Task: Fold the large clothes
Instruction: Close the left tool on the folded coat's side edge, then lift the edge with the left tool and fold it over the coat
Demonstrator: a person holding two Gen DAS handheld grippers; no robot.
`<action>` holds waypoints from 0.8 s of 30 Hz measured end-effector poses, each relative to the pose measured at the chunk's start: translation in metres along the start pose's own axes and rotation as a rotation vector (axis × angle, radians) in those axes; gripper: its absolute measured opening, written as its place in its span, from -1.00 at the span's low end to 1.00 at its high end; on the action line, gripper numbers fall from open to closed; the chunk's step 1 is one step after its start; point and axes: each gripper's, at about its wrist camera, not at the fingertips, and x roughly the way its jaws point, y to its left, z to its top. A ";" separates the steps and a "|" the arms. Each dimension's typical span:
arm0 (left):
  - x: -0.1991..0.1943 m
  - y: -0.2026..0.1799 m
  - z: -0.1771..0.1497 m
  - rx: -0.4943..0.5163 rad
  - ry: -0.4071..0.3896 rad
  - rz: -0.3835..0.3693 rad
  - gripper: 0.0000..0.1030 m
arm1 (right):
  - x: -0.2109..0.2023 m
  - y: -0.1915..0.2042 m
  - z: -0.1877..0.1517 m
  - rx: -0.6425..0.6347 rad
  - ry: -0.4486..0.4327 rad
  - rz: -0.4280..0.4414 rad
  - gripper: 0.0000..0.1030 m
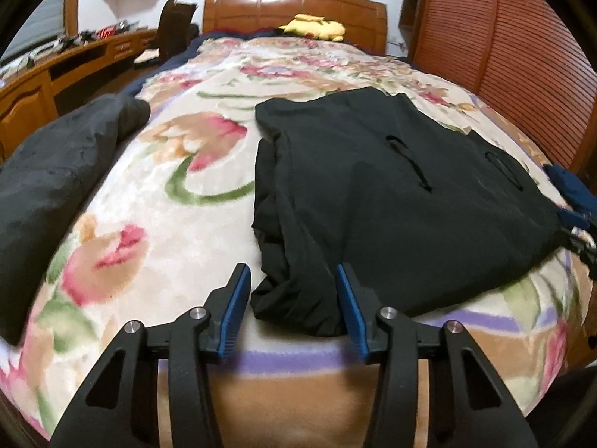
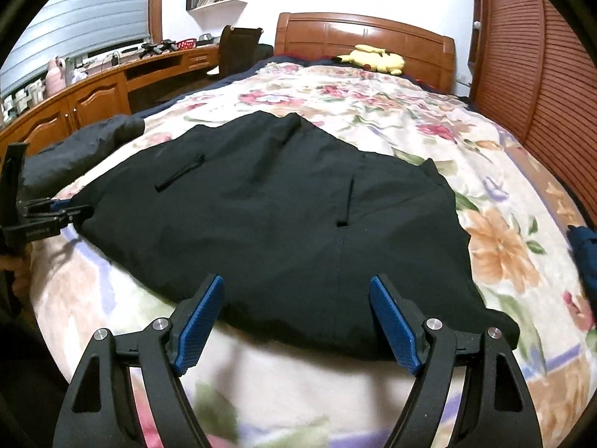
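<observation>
Black jacket point(image 1: 391, 194) on the bed point(image 1: 168, 194): left tongs point(image 1: 291, 283) half-closed around its bunched corner, not yet pinching; right tongs point(image 2: 298, 298) wide, empty; grip all layers.

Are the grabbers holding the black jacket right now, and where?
Nothing is gripped yet. The left gripper has a bunched corner of the black jacket between its fingers, with a gap showing. The right gripper is open at the hem.

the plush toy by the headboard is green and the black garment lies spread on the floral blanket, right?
Not quite: the plush toy by the headboard is yellow, not green, as the right wrist view shows. The rest holds: the black garment lies spread on the floral blanket.
</observation>
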 end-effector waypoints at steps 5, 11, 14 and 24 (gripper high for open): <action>0.003 -0.001 0.003 -0.020 0.037 0.005 -0.05 | -0.002 0.005 -0.002 -0.027 0.009 0.016 0.59; 0.007 0.003 0.000 -0.043 0.063 -0.019 -0.05 | 0.004 0.004 -0.001 -0.041 0.025 0.000 0.59; 0.007 0.003 0.000 -0.040 0.065 -0.033 -0.19 | 0.004 0.005 0.000 -0.042 0.022 0.000 0.59; -0.020 -0.027 0.020 0.102 -0.072 0.029 -0.82 | 0.001 0.000 0.000 -0.033 0.011 0.008 0.59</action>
